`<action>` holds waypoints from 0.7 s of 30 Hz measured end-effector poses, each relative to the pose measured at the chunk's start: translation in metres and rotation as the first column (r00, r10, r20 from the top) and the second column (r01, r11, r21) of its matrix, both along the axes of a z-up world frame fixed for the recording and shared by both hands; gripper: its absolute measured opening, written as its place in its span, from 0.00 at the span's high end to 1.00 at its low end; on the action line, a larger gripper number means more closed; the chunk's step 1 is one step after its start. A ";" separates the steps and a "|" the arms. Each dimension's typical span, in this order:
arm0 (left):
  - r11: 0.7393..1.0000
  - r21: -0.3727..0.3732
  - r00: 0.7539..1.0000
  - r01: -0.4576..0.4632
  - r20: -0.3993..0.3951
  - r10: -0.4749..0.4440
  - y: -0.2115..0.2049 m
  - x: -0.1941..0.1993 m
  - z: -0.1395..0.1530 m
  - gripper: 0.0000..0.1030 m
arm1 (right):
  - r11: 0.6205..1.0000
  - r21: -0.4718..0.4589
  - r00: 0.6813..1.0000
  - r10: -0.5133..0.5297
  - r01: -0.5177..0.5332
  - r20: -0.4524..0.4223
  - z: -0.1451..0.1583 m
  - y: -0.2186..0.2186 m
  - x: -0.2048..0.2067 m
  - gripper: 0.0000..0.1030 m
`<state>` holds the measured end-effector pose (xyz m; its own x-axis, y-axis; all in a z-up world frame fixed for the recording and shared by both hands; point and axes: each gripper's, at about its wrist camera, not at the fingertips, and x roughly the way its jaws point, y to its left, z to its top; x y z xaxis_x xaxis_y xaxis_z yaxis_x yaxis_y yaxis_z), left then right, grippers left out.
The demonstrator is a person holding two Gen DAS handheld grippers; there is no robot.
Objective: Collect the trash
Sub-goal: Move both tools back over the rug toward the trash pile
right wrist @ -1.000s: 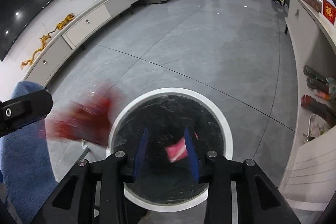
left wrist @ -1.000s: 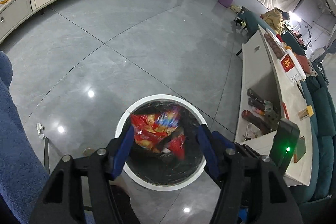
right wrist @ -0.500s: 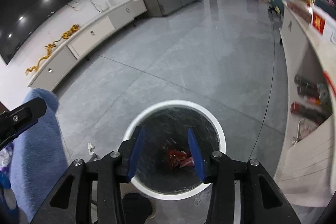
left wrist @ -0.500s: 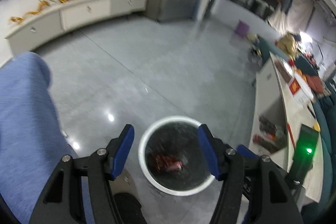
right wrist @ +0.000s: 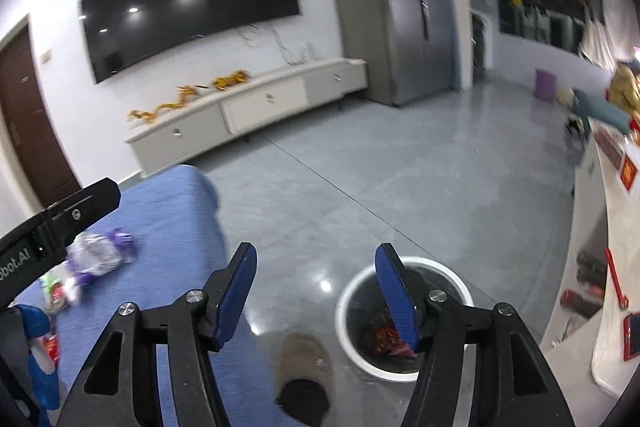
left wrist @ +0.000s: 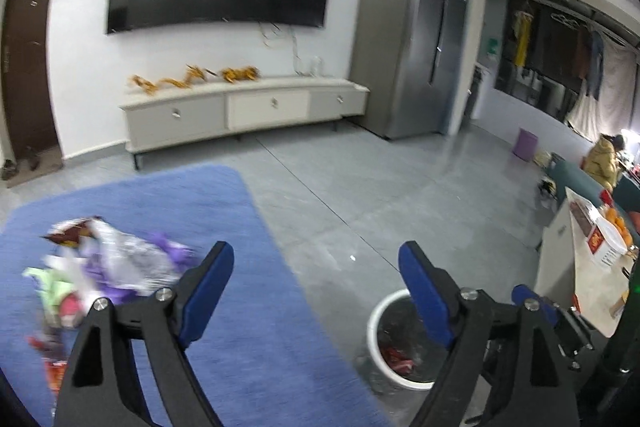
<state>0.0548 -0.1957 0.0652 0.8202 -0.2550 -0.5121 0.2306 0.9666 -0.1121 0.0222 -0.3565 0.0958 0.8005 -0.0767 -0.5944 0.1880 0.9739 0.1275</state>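
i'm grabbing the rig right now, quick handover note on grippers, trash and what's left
Left gripper: open, nothing between the jaws, which have just been opening.
Right gripper: open and empty too, jaws also just been opening.
Bin: white-rimmed, on the grey floor beside the blue sofa; red wrappers already lie inside.
Left to do: a pile of wrappers is on the sofa cushion, silver-purple, green and red ones, blurred. Pick them up and drop them in the bin.
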 end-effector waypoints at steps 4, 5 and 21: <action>0.998 0.009 0.997 -0.057 0.049 0.057 0.037 -0.023 0.015 0.14 | 0.998 -0.038 0.997 0.060 -0.058 0.042 0.014 0.036 -0.010 0.39; 0.997 0.010 0.996 -0.073 0.058 0.072 0.047 -0.029 0.017 0.13 | 0.997 -0.045 0.996 0.070 -0.068 0.050 0.017 0.043 -0.012 0.38; 0.962 0.003 0.960 -0.274 0.058 0.273 0.167 -0.077 0.004 0.12 | 0.968 -0.115 0.972 0.230 -0.223 0.049 0.002 0.141 -0.015 0.34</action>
<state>-0.0225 -0.0287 0.0690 0.8857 -0.0112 -0.4641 -0.0373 0.9947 -0.0953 0.0071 -0.2156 0.0978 0.8390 0.0498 -0.5418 -0.0442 0.9987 0.0234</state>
